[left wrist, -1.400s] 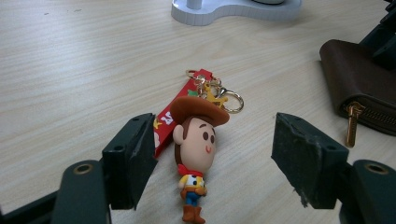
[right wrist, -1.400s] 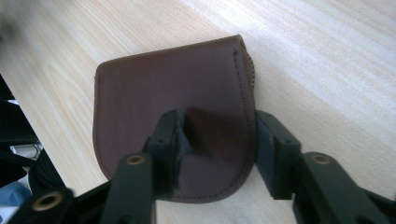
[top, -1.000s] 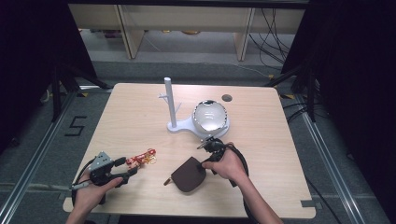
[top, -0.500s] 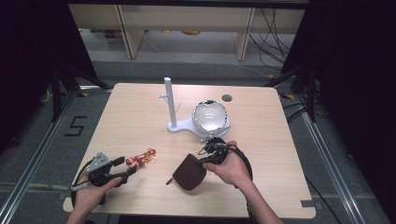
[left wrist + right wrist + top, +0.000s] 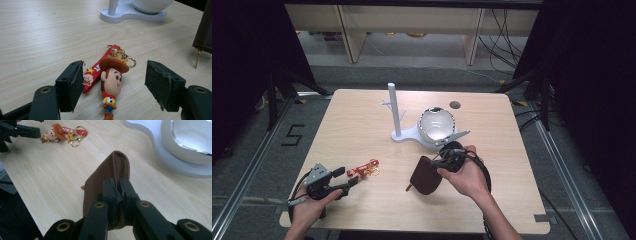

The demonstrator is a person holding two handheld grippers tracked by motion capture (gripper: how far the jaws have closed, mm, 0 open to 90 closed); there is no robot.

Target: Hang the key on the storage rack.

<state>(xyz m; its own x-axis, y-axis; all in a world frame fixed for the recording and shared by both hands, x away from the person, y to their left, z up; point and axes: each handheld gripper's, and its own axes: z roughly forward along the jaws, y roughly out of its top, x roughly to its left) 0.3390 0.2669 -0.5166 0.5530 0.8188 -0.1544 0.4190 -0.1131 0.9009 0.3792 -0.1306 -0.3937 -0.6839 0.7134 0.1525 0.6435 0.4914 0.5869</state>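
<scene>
Nearest the person, the left gripper (image 5: 343,181) rests low at the front-left of the surface (image 5: 362,125) with its fingers (image 5: 71,85) spread wide. The cowboy-figure keychain (image 5: 112,82) lies flat between them, untouched; its red strap (image 5: 368,168) and gold rings point away toward the middle of the surface.

At front centre, the right gripper (image 5: 438,161) has its fingers (image 5: 112,192) closed narrow on the zippered edge of the brown leather pouch (image 5: 426,175). The right gripper view shows both pads pressing the pouch wall beside the zipper track. The pouch hangs on edge from this grip; whether its lower corner and small zipper pull touch the surface cannot be told.

Farther back stands the white stand (image 5: 396,112) with its upright post and short pegs. The round mirror (image 5: 437,124) sits on the same base, just beyond the right gripper. A small dark disc (image 5: 455,105) lies near the far edge.

Step in hand, as judged: the pouch is secured and being raised, while the keychain awaits pickup. The next move likely calls for the left fingers to close on the keychain figure or strap. The right grip should stay firm, since the pouch is held by one thin edge and could swing or slip.
</scene>
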